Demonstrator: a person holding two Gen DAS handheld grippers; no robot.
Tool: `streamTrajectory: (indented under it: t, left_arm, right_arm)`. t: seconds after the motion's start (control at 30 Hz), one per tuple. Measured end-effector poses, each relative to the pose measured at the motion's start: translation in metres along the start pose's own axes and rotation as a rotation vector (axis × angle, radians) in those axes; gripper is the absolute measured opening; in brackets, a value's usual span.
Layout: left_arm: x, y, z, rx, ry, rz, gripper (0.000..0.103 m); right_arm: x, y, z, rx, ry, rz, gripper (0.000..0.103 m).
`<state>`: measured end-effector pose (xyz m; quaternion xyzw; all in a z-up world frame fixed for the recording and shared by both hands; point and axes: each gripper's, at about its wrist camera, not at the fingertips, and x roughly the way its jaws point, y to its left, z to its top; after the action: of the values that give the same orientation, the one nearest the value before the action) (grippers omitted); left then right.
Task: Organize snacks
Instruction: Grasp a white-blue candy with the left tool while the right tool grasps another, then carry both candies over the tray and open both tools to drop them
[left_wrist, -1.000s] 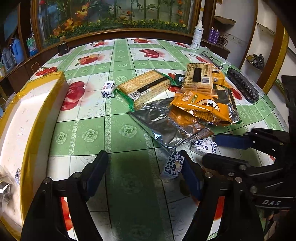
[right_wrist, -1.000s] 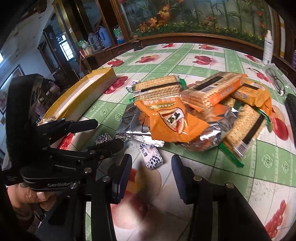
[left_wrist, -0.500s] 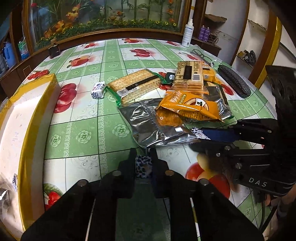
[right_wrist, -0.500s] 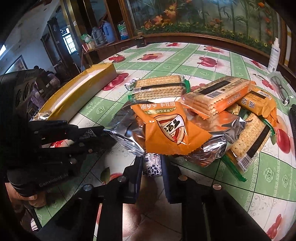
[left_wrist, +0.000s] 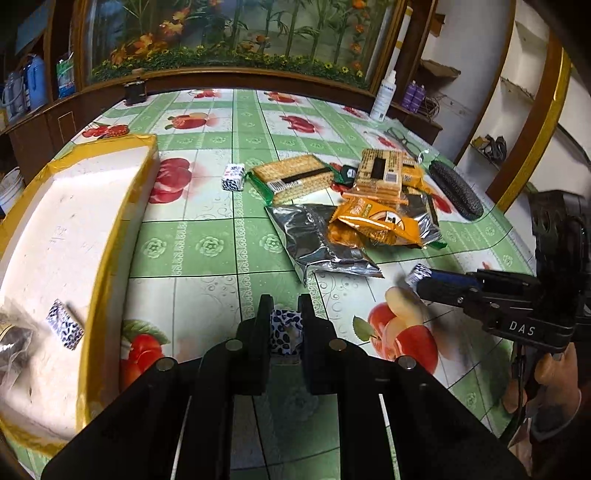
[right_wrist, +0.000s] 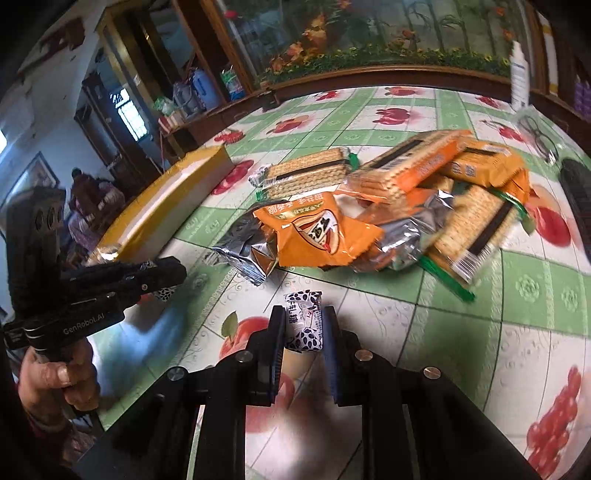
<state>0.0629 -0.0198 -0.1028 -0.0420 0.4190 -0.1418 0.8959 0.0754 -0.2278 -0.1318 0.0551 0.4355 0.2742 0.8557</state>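
My left gripper is shut on a small cow-print candy and holds it above the tablecloth. My right gripper is shut on a second cow-print candy; it also shows in the left wrist view. A pile of snacks lies mid-table: orange bag, silver bag, cracker packs. A third candy lies beside the crackers. A yellow-edged white box at the left holds another candy.
A black glasses case, spectacles and a white spray bottle sit at the table's far right. A dark small object stands at the far edge. A cabinet with a flower panel backs the table.
Both grippers went from open around the candies to shut on them, then lifted them and drew back from the snack pile.
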Motion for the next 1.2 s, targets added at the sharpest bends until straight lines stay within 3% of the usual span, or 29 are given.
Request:
streamTrajectory:
  t: [0.13, 0.43, 0.87, 1.2]
  left_arm:
    - [-0.018, 0.004, -0.001, -0.024, -0.053, 0.024, 0.011]
    - [-0.056, 0.024, 0.0, -0.078, -0.142, 0.173, 0.011]
    - [-0.097, 0.068, -0.001, -0.137, -0.206, 0.362, 0.011]
    - [-0.11, 0.103, -0.006, -0.205, -0.218, 0.41, 0.011]
  right_arm:
    - [-0.014, 0.003, 0.0, 0.015, -0.026, 0.007, 0.02]
    - [-0.03, 0.043, 0.017, -0.052, -0.083, 0.077, 0.02]
    - [-0.019, 0.114, 0.04, -0.147, -0.095, 0.194, 0.019]
    - [0.001, 0.16, 0.055, -0.202, -0.075, 0.264, 0.019]
